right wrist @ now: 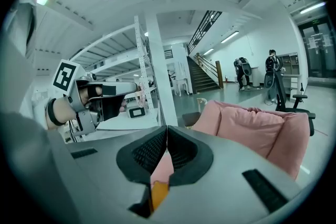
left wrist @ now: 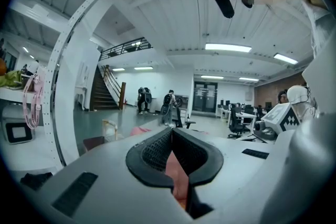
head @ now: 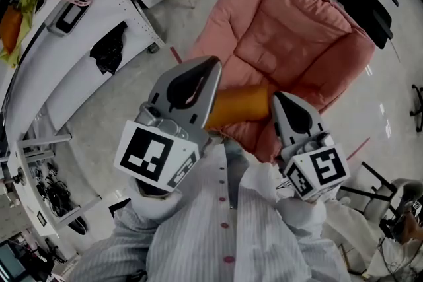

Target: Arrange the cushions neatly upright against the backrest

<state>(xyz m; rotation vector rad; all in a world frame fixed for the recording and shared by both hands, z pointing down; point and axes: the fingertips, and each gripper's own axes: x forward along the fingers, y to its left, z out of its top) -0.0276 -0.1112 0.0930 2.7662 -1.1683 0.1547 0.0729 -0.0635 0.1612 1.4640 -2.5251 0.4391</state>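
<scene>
Both claws are pressed together with nothing pinched: left gripper (head: pixel 213 65), right gripper (head: pixel 277 98). The orange cushion (head: pixel 239 104) lies between them, at the 6 o'clock edge of the pink armchair (head: pixel 291 30). Risk: closed jaws can only shove, so the cushion may slip off the front or flop flat.

The head view looks steeply down from close above the left gripper (head: pixel 215 64), the right gripper (head: pixel 277 98) and the pink armchair (head: pixel 291 30). The 2 gripper views look roughly level across the hall. The right gripper view shares the armchair (right wrist: pixel 252 123) with the head view.
</scene>
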